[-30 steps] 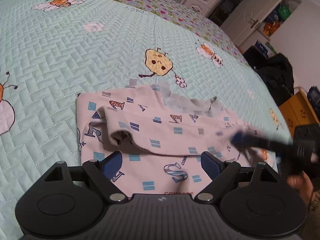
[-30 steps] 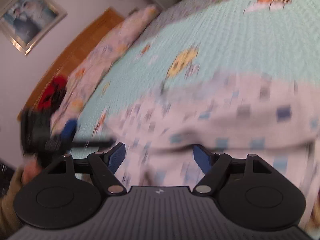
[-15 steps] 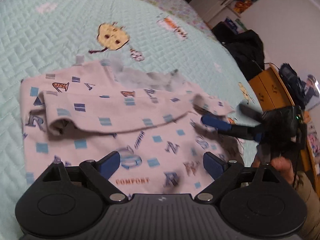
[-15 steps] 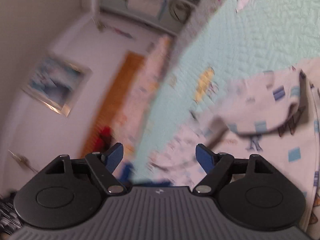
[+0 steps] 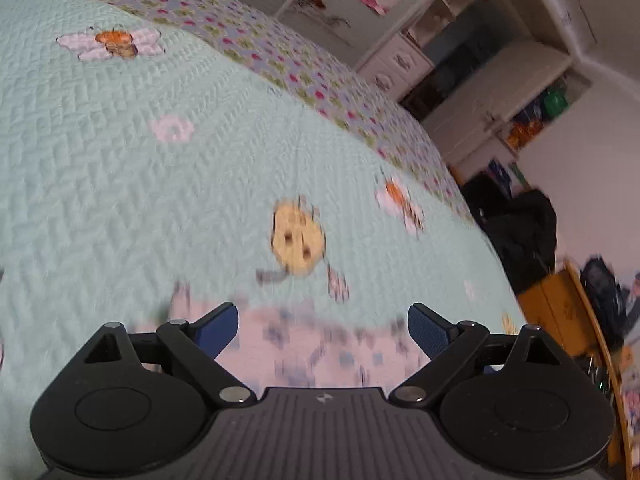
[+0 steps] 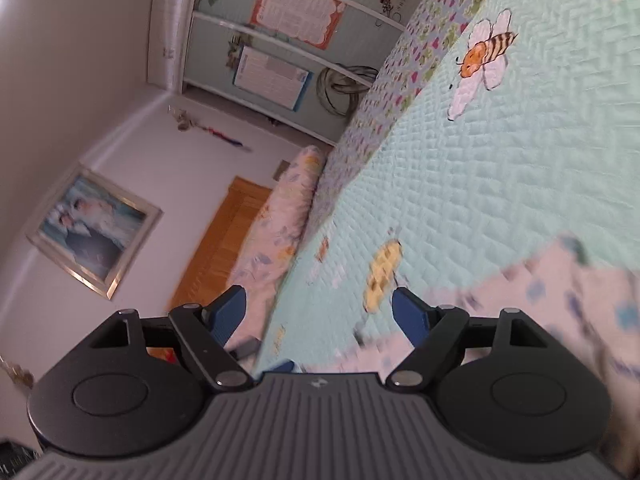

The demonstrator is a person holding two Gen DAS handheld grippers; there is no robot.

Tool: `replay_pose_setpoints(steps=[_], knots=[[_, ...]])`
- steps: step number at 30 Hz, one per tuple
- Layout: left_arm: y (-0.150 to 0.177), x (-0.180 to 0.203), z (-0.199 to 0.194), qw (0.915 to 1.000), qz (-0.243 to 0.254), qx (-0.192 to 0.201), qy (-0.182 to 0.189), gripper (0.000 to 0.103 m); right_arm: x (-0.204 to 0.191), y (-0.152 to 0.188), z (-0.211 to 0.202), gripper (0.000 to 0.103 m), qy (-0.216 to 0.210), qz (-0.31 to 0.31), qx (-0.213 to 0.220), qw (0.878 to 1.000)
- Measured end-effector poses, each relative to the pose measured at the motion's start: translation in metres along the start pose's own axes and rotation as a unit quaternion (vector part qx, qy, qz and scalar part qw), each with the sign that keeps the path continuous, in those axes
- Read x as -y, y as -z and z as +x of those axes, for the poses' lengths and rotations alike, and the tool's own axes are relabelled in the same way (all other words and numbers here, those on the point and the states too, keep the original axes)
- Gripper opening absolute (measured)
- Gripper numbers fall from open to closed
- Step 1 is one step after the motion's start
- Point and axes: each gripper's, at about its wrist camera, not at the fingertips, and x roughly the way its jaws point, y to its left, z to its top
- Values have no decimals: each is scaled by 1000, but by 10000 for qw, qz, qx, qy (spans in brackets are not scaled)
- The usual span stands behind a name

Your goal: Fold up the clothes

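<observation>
Left wrist view: the left gripper (image 5: 323,330) hangs over a bed covered by a mint-green quilt (image 5: 160,184), its jaws spread wide with nothing between the blue pads (image 5: 218,327). They have just been opening a little further. Below and just beyond the pads lies the garment (image 5: 320,344), a pale pink piece of clothing printed with blue squares and letters, flat on the quilt; motion blur smears its pattern and its folds cannot be made out. Past it the quilt shows a stitched yellow figure (image 5: 298,242) and a bee on a white flower (image 5: 114,42). A flowered border (image 5: 280,56) runs along the far edge of the bed, with white cabinets (image 5: 404,64) and a dark heap of bags (image 5: 520,228) beyond.

In the right wrist view, the right gripper (image 6: 318,316) is rolled so the bed appears to slope steeply. Its jaws are likewise apart and empty. The garment (image 6: 560,292) lies at lower right on the quilt (image 6: 500,184), partly behind the right-hand finger and blurred. A pillow (image 6: 280,224) sits against a wooden headboard (image 6: 224,236), and a framed picture (image 6: 94,226) hangs on the wall.
</observation>
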Motion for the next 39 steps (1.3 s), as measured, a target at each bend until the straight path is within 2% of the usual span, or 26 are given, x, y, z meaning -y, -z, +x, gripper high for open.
replay_pose_setpoints(steps=[3, 6, 7, 8, 9, 10, 11, 12, 13, 14, 16, 18, 20, 22, 24, 25, 26, 27, 29, 30, 31, 32, 35, 36, 37, 39], knots=[[31, 13, -8, 9988, 429, -211, -93, 93, -4, 26, -21, 82, -407, 333, 74, 9986], [53, 4, -14, 9987, 382, -256, -239, 101, -1, 36, -32, 84, -753, 738, 189, 9943], [58, -3, -12, 9977, 316, -348, -494, 100, 2, 36, -33, 85, -672, 795, 146, 9945], [62, -11, -10, 9964, 262, -411, -687, 97, 7, 35, -35, 85, -399, 781, 111, 9961], [66, -19, -12, 9967, 249, -402, -655, 96, 15, 35, -36, 85, 42, 739, 74, 9972], [70, -25, -14, 9971, 231, -375, -613, 95, 23, 36, -38, 78, 513, 692, 36, 9963], [70, -26, -19, 9976, 189, -332, -578, 94, 31, 36, -46, 53, 921, 730, 93, 9930], [67, -25, -23, 9976, 115, -335, -598, 94, 37, 37, -55, 46, 1053, 901, 197, 9902], [64, -23, -27, 9978, 57, -310, -589, 94, 39, 39, -64, 50, 1002, 1039, 352, 9889], [60, -20, -32, 9982, 52, -223, -548, 94, 35, 39, -73, 63, 936, 1049, 521, 9887], [49, -11, -36, 9993, 104, -35, -354, 96, 21, 35, -77, 76, 779, 849, 750, 9905], [34, -5, -28, 9998, 116, 74, -161, 98, 9, 29, -74, 76, 516, 727, 857, 9923], [23, -2, -11, 9998, 110, 145, -70, 99, 3, 22, -53, 76, 282, 726, 741, 9942], [16, -9, 9, 9994, 67, 180, -295, 100, 5, 13, -31, 76, 250, 719, 571, 9955], [16, -29, 28, 9956, -198, 87, -915, 91, 20, 6, -24, 76, 669, 718, 518, 9938], [20, -41, 27, 9947, -378, 174, -936, 88, 30, 3, -25, 70, 1035, 749, 534, 9904], [25, -48, 17, 9955, -503, 370, -718, 88, 42, 1, -30, 40, 1246, 889, 592, 9864], [28, -52, 9, 9955, -599, 418, -611, 86, 47, 2, -38, 34, 1341, 956, 682, 9840], [34, -54, -8, 9949, -666, 433, -628, 86, 41, 5, -56, 39, 1472, 685, 858, 9830], [38, -54, -18, 9947, -719, 475, -565, 91, 35, 9, -63, 44, 1449, 587, 881, 9838], [42, -55, -26, 9948, -775, 501, -431, 95, 28, 14, -69, 58, 1408, 508, 895, 9847], [49, -56, -32, 9948, -844, 479, -324, 95, 22, 19, -73, 65, 1185, 504, 844, 9881], [75, -57, -38, 9963, -794, 118, -294, 95, 8, 43, -80, 69, 444, 560, 506, 9962], [85, -56, -40, 9972, -631, 86, -392, 93, 7, 51, -88, 70, 403, 592, 349, 9968], [95, -55, -44, 9978, -466, 138, -454, 91, 10, 59, -92, 70, 672, 556, 214, 9960], [104, -49, -50, 9975, -229, 100, -658, 91, 19, 72, -103, 36, 1466, 242, 76, 9889]])
